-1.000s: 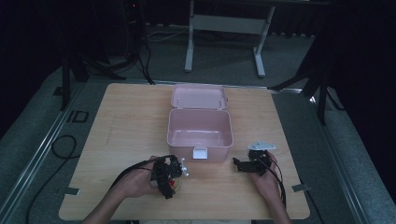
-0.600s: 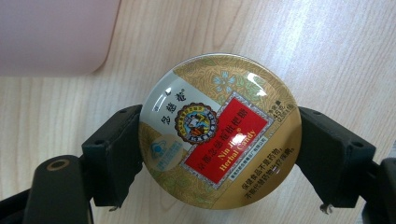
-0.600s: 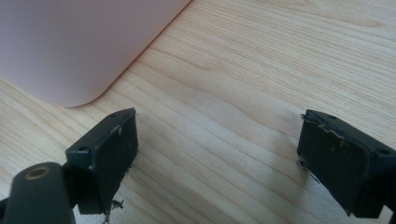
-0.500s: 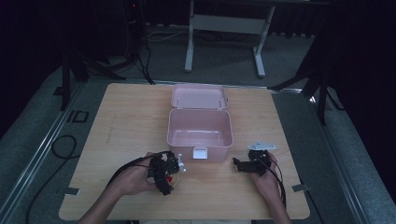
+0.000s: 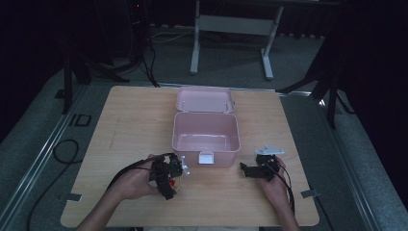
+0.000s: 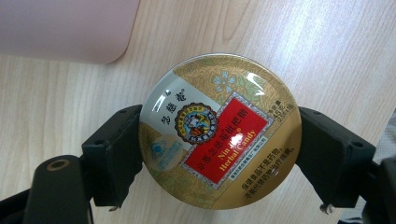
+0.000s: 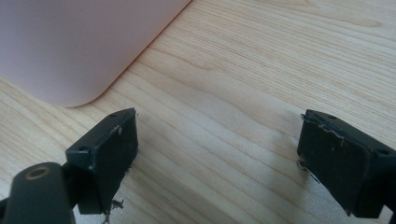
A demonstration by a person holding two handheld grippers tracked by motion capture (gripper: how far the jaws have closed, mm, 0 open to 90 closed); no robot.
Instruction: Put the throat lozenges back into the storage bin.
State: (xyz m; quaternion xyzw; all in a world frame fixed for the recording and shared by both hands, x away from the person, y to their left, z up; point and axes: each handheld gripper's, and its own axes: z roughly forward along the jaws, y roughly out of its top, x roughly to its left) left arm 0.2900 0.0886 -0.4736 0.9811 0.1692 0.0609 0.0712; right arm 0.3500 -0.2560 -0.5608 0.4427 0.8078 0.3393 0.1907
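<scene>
Jaws of my left gripper (image 6: 219, 154) clamp the candy tin (image 6: 219, 133), its 6 o'clock edge cut off; my right gripper (image 7: 217, 149) rests level, jaws apart.

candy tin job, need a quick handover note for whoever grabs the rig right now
Left gripper: shut on the candy tin, held by its rim just above the table, near the box's front left corner.
Right gripper: open, nothing between the jaws, low over the table by the box's front right corner.
Pink box: lid open, looks empty.
Done: tin gripped.
Left: probably put the tin in the box and close the lid.
</scene>
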